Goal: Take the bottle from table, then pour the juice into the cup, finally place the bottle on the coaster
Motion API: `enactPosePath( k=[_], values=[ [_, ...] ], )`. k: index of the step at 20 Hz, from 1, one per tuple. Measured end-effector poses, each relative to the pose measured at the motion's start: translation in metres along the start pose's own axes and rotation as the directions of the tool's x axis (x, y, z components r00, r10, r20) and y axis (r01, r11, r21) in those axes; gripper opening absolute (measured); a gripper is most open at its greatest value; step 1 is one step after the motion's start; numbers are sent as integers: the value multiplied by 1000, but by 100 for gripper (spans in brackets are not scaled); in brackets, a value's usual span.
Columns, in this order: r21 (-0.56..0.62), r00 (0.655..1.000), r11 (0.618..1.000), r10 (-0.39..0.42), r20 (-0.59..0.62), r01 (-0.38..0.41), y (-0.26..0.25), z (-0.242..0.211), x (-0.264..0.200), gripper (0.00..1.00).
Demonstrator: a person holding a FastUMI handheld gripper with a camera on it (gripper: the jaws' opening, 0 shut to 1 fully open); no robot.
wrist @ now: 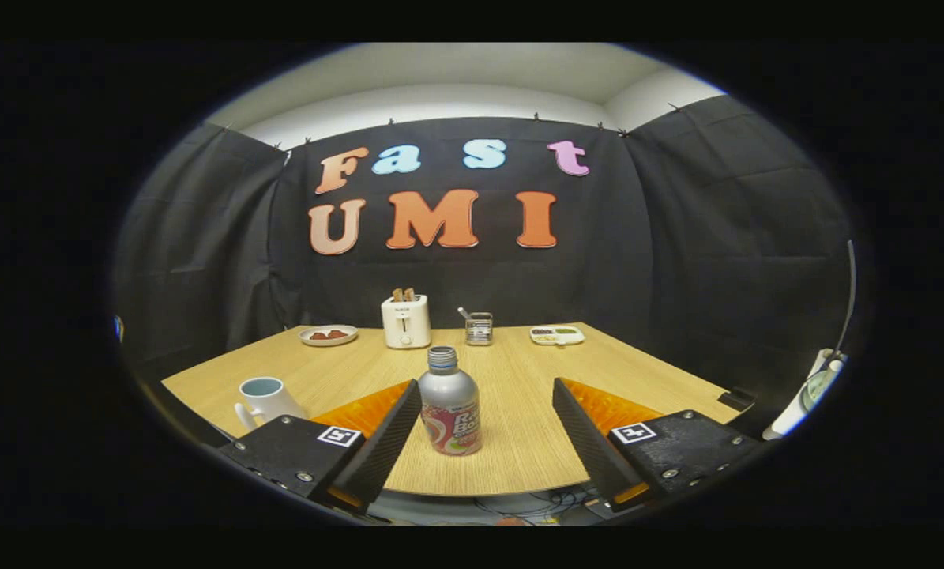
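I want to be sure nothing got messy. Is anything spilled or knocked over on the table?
Nothing stands out. The bottle stands upright between the open fingers of the hand-held gripper, the mug is upright, and the toaster and plates sit tidy at the back. No spill shows on the table.

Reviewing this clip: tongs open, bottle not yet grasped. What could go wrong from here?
1. The bottle stands upright nearer one finger of the open tongs; closing off-centre could nudge or tip it.
2. It narrows toward its cap, so a high grip might slip.
3. The cup sits near the table edge beside the tongs; swinging over to pour might bump it.
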State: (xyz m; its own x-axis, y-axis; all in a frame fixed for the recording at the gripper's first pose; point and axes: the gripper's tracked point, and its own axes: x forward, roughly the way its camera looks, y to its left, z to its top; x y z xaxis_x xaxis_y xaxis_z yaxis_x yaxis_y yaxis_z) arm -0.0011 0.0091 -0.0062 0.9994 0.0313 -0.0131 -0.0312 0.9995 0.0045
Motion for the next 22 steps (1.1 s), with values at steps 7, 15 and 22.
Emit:
enactPosePath(
  k=[7, 15, 22],
  values=[
    [-18, 1000, 1000, 16, -3, -16, 7, -2, -1, 99],
    [-49, 994, 994, 100, -39, -102, 38, -23, 4, 99],
    [-67, 990, 994, 78, -115, -86, 39, -71, 43, 99]
  ],
)
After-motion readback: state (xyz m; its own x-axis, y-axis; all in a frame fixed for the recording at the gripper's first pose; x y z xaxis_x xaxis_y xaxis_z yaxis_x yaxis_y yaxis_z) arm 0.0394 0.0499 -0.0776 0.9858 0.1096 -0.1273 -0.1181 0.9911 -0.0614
